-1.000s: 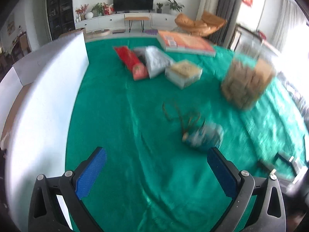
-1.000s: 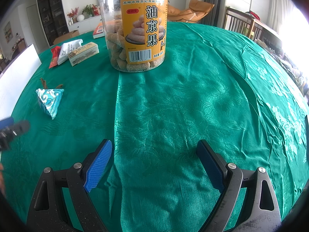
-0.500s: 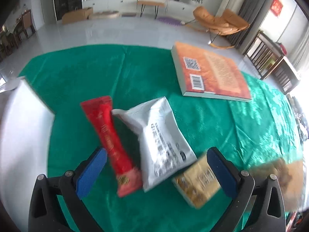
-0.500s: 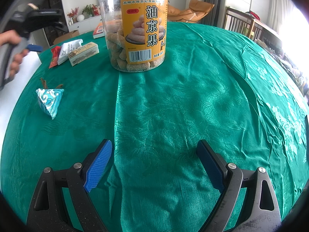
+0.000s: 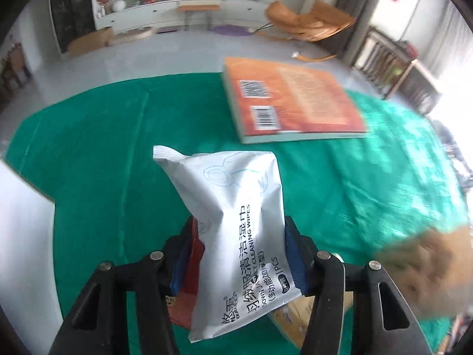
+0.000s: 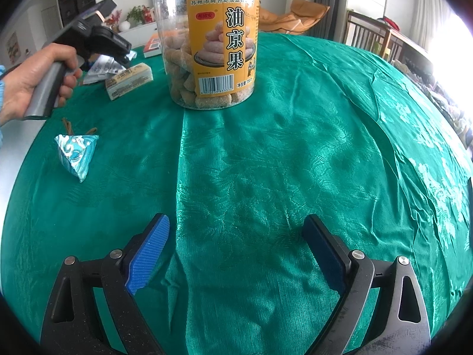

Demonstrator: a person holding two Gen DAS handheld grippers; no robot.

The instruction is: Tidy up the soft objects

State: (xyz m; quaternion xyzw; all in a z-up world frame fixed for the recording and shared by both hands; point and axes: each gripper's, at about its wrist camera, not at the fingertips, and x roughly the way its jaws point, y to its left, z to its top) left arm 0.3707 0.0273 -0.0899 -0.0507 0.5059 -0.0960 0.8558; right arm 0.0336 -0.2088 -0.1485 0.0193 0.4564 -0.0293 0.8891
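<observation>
Wipes pack (image 5: 236, 236), the single white one, sits between your left gripper (image 5: 236, 254) pads as its jaws close on it, near the one orange book (image 5: 295, 103). One red sachet (image 5: 192, 266) hides mostly behind the pack; one tan packet (image 5: 298, 319) is cut off below. Your right gripper (image 6: 236, 254) hangs apart, empty, over green cloth (image 6: 295, 162) before one jar (image 6: 210, 44).

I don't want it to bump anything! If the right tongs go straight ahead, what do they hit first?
Probably just the shiny green tablecloth. The right tongs are open, tilted down toward bare cloth.
</observation>
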